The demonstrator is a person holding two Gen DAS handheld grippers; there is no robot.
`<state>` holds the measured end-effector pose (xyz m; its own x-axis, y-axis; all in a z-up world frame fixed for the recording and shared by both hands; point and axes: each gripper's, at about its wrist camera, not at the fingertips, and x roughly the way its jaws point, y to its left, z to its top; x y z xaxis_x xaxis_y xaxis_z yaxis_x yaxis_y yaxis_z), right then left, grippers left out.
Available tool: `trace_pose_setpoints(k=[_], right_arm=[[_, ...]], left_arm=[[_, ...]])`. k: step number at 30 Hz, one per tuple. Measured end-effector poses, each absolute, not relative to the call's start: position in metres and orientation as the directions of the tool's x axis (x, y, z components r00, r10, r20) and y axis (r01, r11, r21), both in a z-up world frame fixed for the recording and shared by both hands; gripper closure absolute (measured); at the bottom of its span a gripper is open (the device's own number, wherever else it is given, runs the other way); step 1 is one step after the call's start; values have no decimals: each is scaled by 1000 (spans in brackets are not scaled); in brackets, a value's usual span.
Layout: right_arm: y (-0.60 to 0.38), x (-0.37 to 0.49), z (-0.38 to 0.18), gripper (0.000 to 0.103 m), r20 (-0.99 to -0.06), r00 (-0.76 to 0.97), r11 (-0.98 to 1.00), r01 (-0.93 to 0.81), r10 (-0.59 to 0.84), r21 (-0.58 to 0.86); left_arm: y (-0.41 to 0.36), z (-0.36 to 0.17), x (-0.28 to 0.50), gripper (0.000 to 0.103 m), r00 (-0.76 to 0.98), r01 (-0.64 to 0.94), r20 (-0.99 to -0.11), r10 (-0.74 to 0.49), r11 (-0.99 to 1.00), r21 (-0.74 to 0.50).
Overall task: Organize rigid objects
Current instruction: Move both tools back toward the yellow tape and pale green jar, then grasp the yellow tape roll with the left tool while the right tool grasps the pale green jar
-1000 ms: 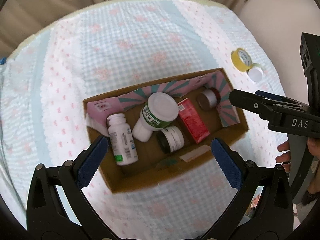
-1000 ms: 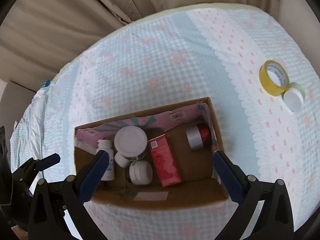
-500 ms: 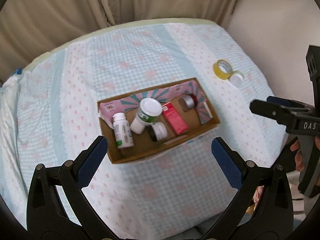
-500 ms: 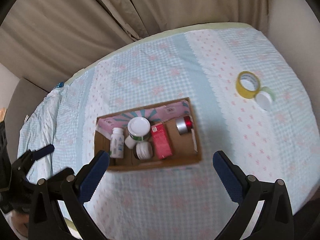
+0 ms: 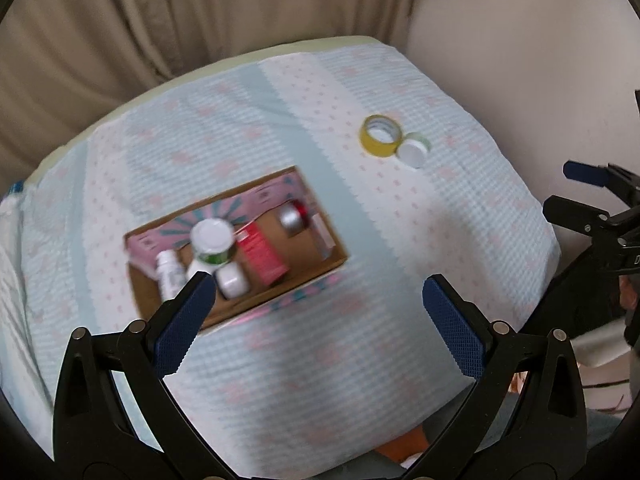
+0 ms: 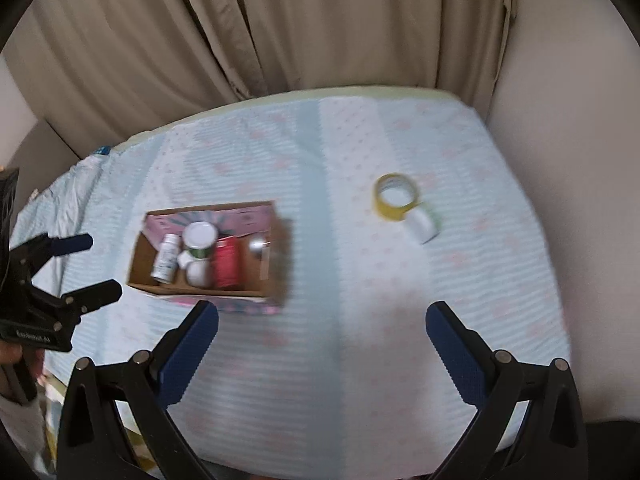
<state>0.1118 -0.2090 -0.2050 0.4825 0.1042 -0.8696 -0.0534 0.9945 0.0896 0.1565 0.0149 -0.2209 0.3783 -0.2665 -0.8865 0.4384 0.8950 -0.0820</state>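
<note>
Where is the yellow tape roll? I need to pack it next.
In both views the yellow tape roll lies flat on the tablecloth, right of the cardboard box, with a white lid against its near-right edge.

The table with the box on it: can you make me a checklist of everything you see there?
Surface: table under a blue-and-pink checked cloth.
Job's things: cardboard box holding bottles, jars, a red carton and a silver can; yellow tape roll and white jar lie outside, touching.
Clutter: nothing seen.
Grippers: left gripper and right gripper open, empty, above the near edge.
Cables: nothing seen.
Surroundings: beige curtain, wall on the right.
</note>
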Motion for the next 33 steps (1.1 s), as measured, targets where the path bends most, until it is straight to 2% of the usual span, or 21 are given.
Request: trace_pose_setpoints(k=[9,17,29,33], right_arm=[[-320,142,-222,0,-867,477,980,-192,144,57],[-370,184,-262,0,-873,460,971,-234,162,57],[-369,255,-359,0,-890,437,954,-299,129,-9],[-360,281,-403,16,-911,394,949,-314,122,-9]], left_arm=[[-105,-253,180,0,351,434,-901,-253,897,-83],[-171,-284,252,0,307,531,-906,-291,842,-90],[-243,-420,378,0,154,748,-958,-243,661,-48],[-262,-463,402,0,129,816,-970,-206,578,-14]])
